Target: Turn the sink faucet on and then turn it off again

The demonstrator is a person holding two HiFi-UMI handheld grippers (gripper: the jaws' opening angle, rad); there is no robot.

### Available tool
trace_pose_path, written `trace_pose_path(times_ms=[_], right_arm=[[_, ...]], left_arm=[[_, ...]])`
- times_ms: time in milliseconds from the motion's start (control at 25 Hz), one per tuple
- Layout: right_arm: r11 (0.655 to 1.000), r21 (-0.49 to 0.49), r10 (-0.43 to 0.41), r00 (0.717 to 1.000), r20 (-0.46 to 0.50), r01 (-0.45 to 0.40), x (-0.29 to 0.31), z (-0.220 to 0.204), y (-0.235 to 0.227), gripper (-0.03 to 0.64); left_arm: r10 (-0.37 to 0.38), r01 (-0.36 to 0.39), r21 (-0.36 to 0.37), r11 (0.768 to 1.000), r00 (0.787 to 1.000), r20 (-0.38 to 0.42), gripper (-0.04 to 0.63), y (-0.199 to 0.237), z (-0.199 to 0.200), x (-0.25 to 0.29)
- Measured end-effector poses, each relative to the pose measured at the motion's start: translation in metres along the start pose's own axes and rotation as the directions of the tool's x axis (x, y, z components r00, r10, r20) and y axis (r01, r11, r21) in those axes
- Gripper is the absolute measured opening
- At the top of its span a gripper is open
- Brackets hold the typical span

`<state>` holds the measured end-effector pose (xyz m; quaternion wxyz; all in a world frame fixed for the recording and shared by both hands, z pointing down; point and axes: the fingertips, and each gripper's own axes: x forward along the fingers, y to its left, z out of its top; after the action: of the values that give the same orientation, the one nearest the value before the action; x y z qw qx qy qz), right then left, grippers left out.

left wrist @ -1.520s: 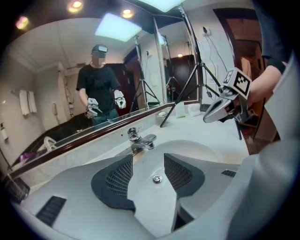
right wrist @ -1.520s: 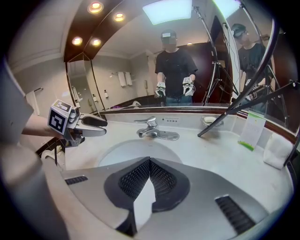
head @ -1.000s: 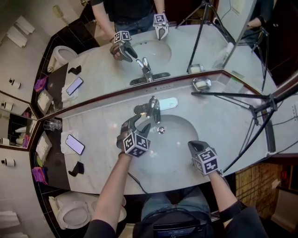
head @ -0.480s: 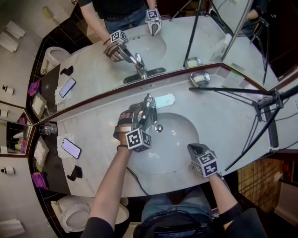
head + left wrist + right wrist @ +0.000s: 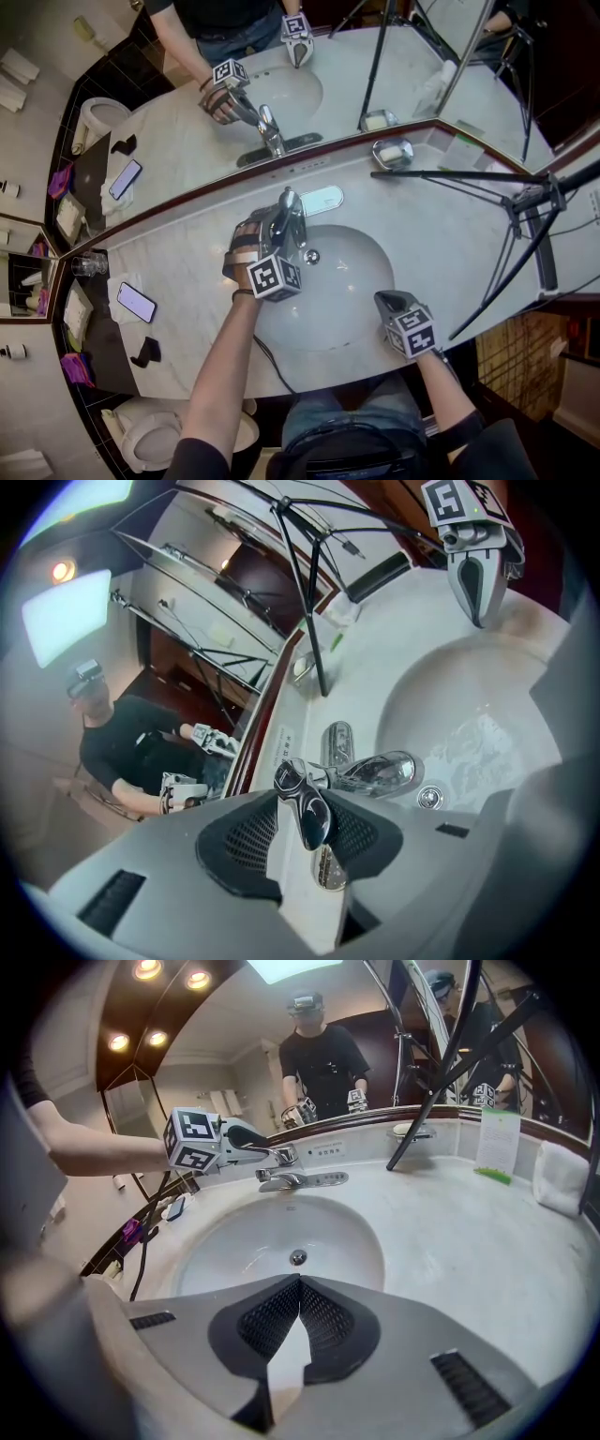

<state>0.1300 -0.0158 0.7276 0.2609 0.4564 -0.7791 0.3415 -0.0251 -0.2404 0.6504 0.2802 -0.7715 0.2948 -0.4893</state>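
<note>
The chrome faucet [image 5: 289, 217] stands at the back rim of the white sink basin [image 5: 352, 281]. My left gripper [image 5: 281, 231] reaches it from the left. Its jaws have just been closing, and the lever handle [image 5: 305, 803] now sits between the two pads, which press on it. The spout [image 5: 380, 772] points over the drain [image 5: 429, 798]; no stream shows under it. My right gripper [image 5: 387, 300] hovers over the basin's front right rim, shut and empty. The right gripper view looks across the basin [image 5: 244, 1241] at the faucet [image 5: 281, 1178] and the left gripper [image 5: 255, 1144].
A phone [image 5: 136, 302] and a glass [image 5: 82, 265] lie on the counter at left. A soap dish [image 5: 394, 152] sits by the mirror, and a black tripod [image 5: 506, 202] leans over the counter at right. A folded towel [image 5: 561, 1190] and a card [image 5: 497, 1143] stand far right.
My left gripper has moved in onto the faucet, rolled, and narrowed its jaws around the lever handle. My right gripper has sunk a little over the front rim.
</note>
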Motion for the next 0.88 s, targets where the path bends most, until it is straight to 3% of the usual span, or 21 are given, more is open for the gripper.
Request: trace_pose_path(times_ms=[880], right_arm=[[1.000,-0.001,0.006,1.000,0.001,-0.006,-0.006,0.001,-0.007,0.021]], left_arm=[[-0.144,0.144,0.007,0.989,0.989,-0.014,0.147,0.012,0.007,0.011]])
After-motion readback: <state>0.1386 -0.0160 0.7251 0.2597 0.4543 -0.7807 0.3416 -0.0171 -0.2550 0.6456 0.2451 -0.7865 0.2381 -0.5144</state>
